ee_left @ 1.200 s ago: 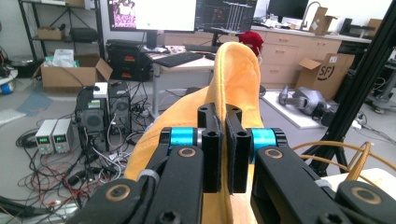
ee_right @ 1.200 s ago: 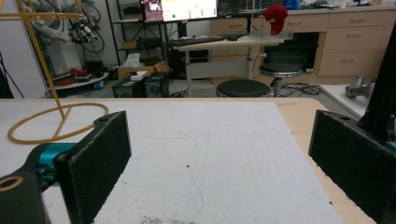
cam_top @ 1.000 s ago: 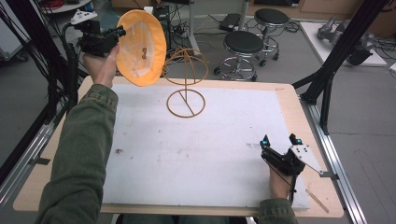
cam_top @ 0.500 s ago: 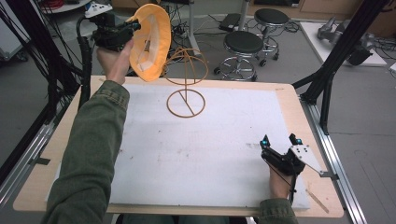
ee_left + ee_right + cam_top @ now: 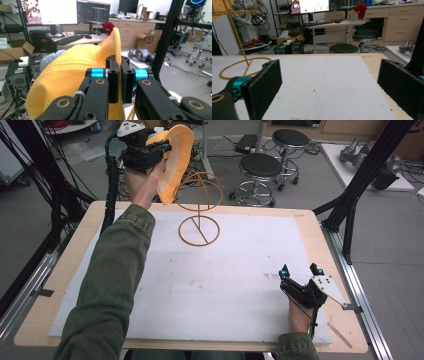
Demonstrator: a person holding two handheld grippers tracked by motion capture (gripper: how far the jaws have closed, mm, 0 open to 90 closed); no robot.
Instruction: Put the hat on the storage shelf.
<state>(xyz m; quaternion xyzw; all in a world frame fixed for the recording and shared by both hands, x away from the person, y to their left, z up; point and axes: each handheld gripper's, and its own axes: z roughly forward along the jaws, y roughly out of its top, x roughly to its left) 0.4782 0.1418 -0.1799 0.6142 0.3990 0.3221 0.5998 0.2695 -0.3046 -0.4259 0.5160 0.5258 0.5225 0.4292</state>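
Left gripper clamped on the yellow cap, jaws pinched tight on the brim edge (left gripper view shows the two black jaws nearly together with the yellow fabric between them). Cap held up in the air, just beside the top of the wire stand, on the stand's left and past the far edge of the desk; cap touching the stand or not, cannot tell. Cap hangs tilted, hollow side facing the stand. Left arm in a green sleeve reaches from the near side up past the stand.

Stand itself: tan wire, round ring base flat on the white mat, thin upright post, wire loop at top. It sits toward the far side of the mat.

Right gripper well apart from the stand, at the near right corner of the mat, resting low on the desk, jaws spread wide with nothing between (right gripper view: both black pads apart, bare mat between, stand base off to the far left).

Two black stools on the floor beyond the stand.
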